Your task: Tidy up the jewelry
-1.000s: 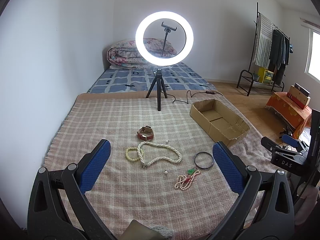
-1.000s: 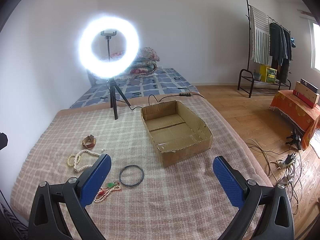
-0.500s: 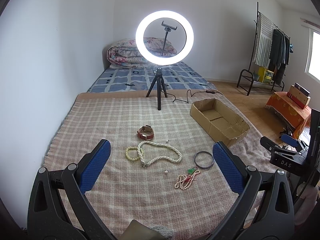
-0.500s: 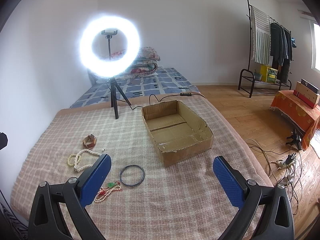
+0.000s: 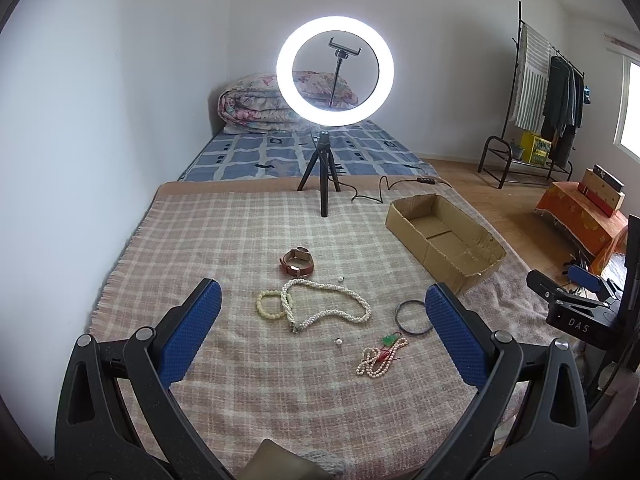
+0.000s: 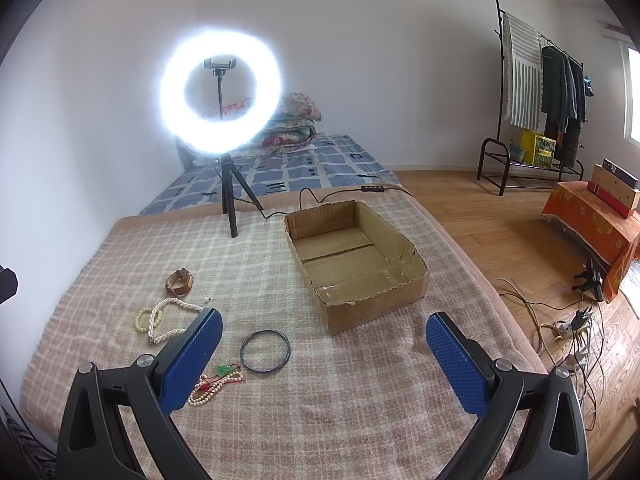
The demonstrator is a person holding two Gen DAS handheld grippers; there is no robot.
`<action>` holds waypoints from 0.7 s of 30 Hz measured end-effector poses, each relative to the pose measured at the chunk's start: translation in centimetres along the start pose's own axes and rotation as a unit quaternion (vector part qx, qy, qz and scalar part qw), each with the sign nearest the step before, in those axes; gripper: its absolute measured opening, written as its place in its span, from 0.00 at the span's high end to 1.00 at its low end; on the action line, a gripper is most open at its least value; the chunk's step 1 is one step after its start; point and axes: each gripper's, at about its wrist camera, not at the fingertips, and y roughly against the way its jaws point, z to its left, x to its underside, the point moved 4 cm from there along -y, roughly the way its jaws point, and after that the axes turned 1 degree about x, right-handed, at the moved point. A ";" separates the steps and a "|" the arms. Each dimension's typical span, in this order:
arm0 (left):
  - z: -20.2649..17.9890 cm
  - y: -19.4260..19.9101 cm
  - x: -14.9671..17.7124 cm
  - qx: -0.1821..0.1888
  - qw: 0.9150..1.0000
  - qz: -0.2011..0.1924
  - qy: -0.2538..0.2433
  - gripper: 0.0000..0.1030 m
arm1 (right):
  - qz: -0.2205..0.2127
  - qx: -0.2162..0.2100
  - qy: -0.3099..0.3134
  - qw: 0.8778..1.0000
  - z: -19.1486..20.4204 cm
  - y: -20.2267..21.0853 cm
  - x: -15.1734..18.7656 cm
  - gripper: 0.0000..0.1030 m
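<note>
I see even, soft daylight from a window [image 5: 630, 108] at right. The ring light [image 6: 220, 92] blooms with glare on my right view. Fisheye edges bend and vignette dark.

The right gripper [image 6: 324, 354] drifts slightly: in its view the cardboard box [image 6: 356, 264], the black bangle [image 6: 265, 350] and the ring light [image 6: 220, 92] sit a touch further right between the wide-apart jaws than a second ago. In the left wrist view nothing shifts.
</note>
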 end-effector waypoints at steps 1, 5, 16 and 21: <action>-0.1 0.0 0.0 -0.001 1.000 0.000 0.000 0.00 | 0.000 0.000 0.000 1.000 0.0 0.0 0.0 0.00; 0.4 -0.8 0.4 -0.011 1.000 0.018 0.003 0.00 | 0.001 -0.001 0.005 1.000 0.3 -0.2 0.1 0.00; 5.5 -2.2 -1.7 -0.050 0.998 -0.030 0.025 0.00 | 0.001 -0.010 0.018 1.000 1.4 -2.2 -0.4 0.00; 8.0 -4.1 -3.0 -0.049 0.998 -0.021 0.036 0.00 | -0.003 -0.042 0.037 0.998 2.6 -3.6 -0.4 0.00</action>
